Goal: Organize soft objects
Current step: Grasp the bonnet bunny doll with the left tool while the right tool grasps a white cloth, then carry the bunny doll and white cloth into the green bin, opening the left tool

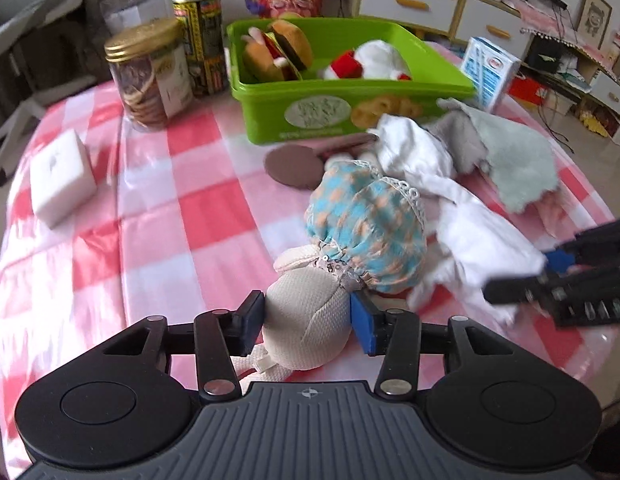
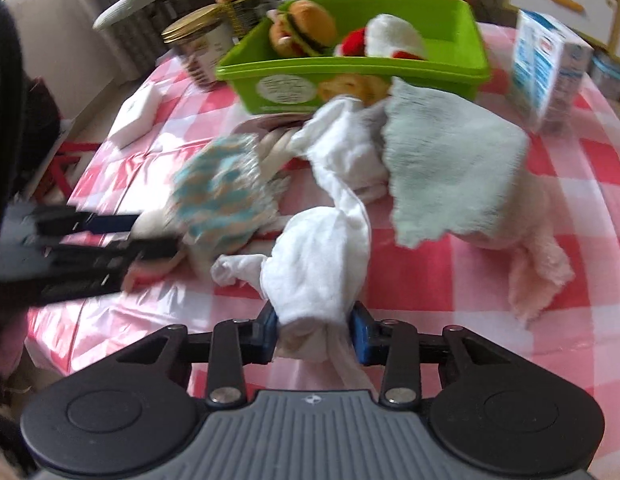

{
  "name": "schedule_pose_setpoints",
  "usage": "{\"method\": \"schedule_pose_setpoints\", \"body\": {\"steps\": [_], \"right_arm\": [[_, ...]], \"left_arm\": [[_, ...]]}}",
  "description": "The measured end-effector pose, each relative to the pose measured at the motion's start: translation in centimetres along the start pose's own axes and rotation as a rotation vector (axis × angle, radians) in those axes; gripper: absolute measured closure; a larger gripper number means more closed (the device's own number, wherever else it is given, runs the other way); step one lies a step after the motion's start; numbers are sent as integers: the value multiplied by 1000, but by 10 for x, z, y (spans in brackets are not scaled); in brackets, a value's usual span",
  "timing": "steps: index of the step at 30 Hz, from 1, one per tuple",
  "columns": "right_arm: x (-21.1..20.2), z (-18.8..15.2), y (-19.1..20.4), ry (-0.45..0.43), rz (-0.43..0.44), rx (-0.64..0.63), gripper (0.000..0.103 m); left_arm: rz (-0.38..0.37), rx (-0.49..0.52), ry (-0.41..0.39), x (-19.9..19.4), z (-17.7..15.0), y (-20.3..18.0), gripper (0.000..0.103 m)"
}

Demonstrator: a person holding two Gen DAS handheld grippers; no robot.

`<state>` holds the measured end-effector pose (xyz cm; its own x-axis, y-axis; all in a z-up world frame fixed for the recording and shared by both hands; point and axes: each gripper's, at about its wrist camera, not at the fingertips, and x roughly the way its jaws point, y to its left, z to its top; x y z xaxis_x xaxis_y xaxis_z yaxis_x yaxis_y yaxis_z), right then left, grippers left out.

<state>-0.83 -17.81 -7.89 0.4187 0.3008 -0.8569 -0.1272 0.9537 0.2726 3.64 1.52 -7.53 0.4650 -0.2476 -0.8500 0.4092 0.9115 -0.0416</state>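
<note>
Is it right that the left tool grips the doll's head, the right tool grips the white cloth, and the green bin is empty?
Not empty: in the left wrist view the green bin already holds a plush burger and a white-and-red plush. The rest stands.

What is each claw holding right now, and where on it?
Left claw grips the doll by its cream head. Right claw pinches the white cloth at its bunched near end.

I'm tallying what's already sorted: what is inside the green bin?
Inside the green bin lie a plush burger and a white-and-red plush. Anything beneath them is hidden by the toys and the bin wall.
</note>
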Motion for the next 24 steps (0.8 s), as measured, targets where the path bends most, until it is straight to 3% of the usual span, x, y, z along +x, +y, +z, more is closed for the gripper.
{"method": "schedule_pose_setpoints", "body": {"steps": [6, 12, 24], "right_arm": [[-3, 2, -4, 9, 8, 39, 101], [-3, 7, -3, 17, 10, 45, 103], [-40, 19, -18, -57, 105, 152, 103]], "left_arm": [[42, 50, 0, 5, -4, -11, 44], [90, 57, 58, 14, -5, -18, 54], [-13, -46, -1, -39, 1, -8, 57]]}}
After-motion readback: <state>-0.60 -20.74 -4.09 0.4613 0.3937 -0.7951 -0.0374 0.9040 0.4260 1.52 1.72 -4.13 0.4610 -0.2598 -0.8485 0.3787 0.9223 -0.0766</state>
